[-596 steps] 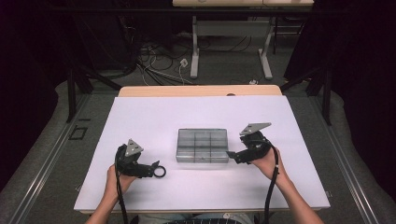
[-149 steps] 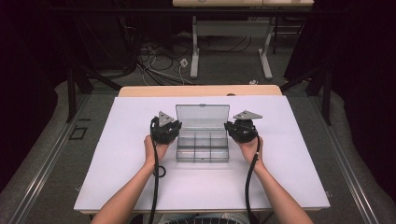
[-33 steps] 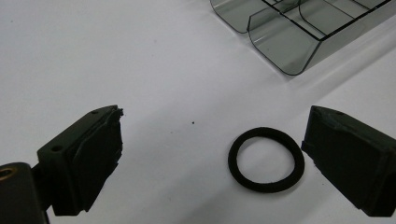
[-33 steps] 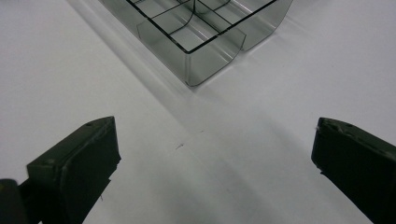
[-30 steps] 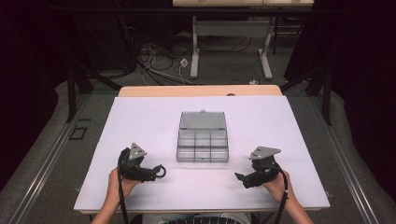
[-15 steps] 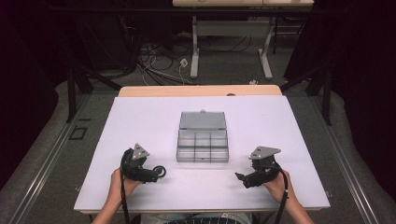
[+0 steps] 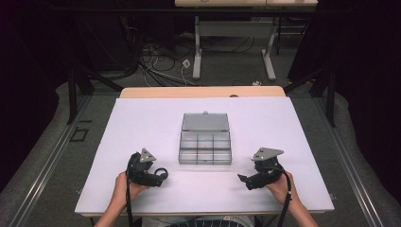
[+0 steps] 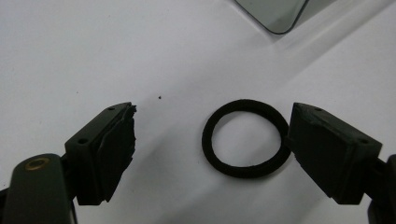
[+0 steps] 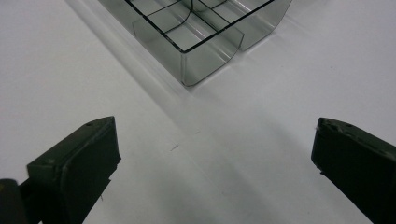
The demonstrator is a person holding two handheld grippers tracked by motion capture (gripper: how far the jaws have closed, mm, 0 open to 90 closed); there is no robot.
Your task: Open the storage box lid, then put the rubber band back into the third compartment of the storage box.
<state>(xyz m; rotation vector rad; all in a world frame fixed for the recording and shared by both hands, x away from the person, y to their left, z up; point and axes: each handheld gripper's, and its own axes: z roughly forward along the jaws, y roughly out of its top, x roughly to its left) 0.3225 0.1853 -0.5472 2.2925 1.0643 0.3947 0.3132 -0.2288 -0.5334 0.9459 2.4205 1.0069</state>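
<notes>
Between the left gripper's [image 8: 210, 149] spread fingers, black ring [image 8: 246, 138] lies flat.

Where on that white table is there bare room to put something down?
Plenty: the white table is bare left and right of the clear compartment box, and behind its open lid up to the wooden edge. The front is busier: the left gripper with a black ring between its open jaws, and the right gripper.
</notes>
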